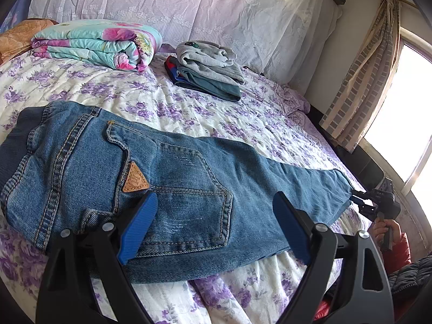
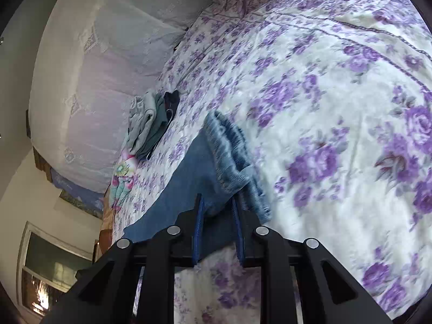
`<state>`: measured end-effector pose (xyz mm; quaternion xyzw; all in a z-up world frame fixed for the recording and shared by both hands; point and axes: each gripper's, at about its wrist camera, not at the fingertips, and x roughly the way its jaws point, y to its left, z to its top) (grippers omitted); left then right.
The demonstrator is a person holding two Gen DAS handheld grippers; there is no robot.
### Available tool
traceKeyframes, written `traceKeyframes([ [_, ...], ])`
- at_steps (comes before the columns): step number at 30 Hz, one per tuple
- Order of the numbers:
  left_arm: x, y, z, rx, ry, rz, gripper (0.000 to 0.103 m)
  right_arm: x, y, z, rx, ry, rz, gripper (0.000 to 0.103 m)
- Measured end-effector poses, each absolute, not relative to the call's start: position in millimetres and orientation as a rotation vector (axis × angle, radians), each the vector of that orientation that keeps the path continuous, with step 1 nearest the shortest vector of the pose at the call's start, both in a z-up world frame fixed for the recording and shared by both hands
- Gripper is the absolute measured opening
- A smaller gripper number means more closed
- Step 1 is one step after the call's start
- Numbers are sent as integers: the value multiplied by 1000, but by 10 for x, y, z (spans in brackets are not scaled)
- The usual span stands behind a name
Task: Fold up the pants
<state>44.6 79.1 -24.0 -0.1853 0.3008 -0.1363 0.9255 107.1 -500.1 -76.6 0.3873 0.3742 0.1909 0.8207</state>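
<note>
Left wrist view: left gripper (image 1: 214,224) hovers with fingers (image 1: 140,226) spread wide and holding nothing. The jeans (image 1: 167,178) lie flat on the bed (image 1: 189,108), already doubled leg on leg; the seat and back pocket sit between and just beyond the fingers, the waistband out past the left one. Long axis runs crosswise to the fingers, hems pointing right.

Right wrist view: right gripper (image 2: 217,232) has its fingers nearly together, pinching the hem end, judged ready to carry it toward the waistband.

Blue jeans (image 1: 167,178) — legs stacked, back pocket up, stretched flat across bed.
</note>
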Motion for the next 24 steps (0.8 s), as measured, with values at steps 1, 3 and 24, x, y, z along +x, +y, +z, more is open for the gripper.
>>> traceKeyframes([
  [1,443,795,-240,-380,617,-280,84,1068,-4931,-730,807,801,414,36],
  [3,444,793,-240,-383,615,-283,84,1070,-4763,-663,775,808,447,53],
  [24,433,819,-237,-417,596,-305,84,1012,-4689,-882,766,885,461,7],
])
